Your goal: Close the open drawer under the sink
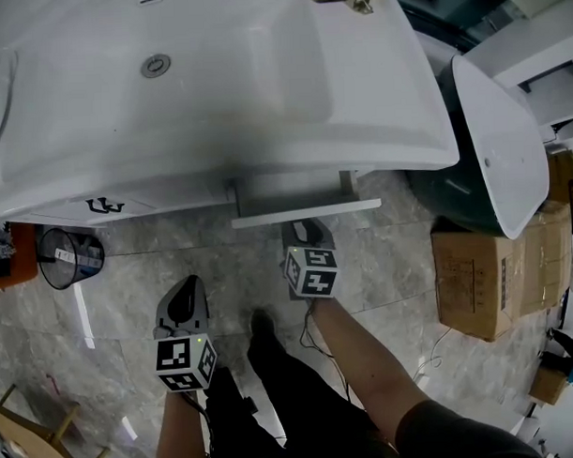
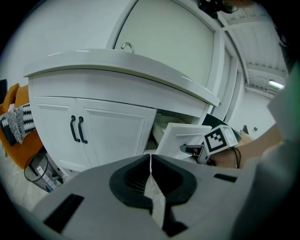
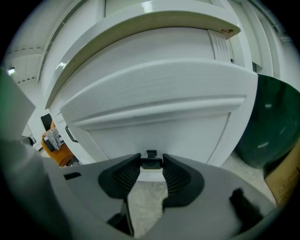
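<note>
The open white drawer (image 1: 305,212) sticks out from under the white sink (image 1: 216,85). In the right gripper view its front (image 3: 154,103) fills the picture, and a small black handle (image 3: 151,162) at its lower edge sits between the jaw tips of my right gripper (image 3: 151,161), touching both. The head view has the right gripper (image 1: 305,230) right at the drawer's front. My left gripper (image 1: 185,285) hangs lower left, away from the drawer, jaws shut with nothing between them (image 2: 150,159). The left gripper view shows the drawer (image 2: 180,138) at an angle.
Left of the drawer are white cabinet doors with black handles (image 2: 77,129). A wire waste basket (image 1: 70,256) stands on the marble floor at left. A cardboard box (image 1: 494,272) and a white basin on a dark green stand (image 1: 495,141) are at right. A wooden stool (image 1: 31,439) is at lower left.
</note>
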`<state>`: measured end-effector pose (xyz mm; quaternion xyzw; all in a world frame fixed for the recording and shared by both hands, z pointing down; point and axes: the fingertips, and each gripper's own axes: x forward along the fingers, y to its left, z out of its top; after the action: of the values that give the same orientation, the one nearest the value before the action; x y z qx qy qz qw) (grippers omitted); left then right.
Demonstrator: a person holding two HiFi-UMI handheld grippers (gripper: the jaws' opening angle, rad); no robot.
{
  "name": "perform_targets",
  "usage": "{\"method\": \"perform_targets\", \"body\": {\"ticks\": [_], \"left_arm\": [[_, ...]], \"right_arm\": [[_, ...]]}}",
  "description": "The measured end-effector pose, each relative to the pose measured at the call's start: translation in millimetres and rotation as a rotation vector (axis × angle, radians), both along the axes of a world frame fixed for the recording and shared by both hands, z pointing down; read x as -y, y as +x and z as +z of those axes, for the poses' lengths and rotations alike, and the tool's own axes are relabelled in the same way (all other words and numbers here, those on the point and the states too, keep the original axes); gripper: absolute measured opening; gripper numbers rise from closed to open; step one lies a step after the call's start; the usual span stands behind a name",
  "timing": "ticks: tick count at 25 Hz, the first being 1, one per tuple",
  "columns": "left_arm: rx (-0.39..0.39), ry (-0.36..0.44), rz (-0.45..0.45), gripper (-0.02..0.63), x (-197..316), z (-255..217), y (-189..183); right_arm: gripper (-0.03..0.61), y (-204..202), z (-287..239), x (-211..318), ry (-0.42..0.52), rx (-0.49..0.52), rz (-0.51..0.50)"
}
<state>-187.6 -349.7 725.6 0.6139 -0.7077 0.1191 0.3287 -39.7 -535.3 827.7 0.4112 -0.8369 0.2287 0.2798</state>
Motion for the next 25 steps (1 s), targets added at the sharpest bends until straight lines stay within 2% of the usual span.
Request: {"method": "perform_targets", "body": {"ticks": [16, 25], "left_arm": [[0.007, 0.01, -0.029, 0.02, 25.5, 2.1, -19.8], [0.006, 0.008, -0.028, 0.02, 29.2, -0.2, -25.3]], "right_arm": [[0.158, -41.8, -4.5, 70.1, 0.019, 0.027, 0.003], [0.158, -46.7, -5.5, 76.6, 0.023, 0.029, 0.016]]}}
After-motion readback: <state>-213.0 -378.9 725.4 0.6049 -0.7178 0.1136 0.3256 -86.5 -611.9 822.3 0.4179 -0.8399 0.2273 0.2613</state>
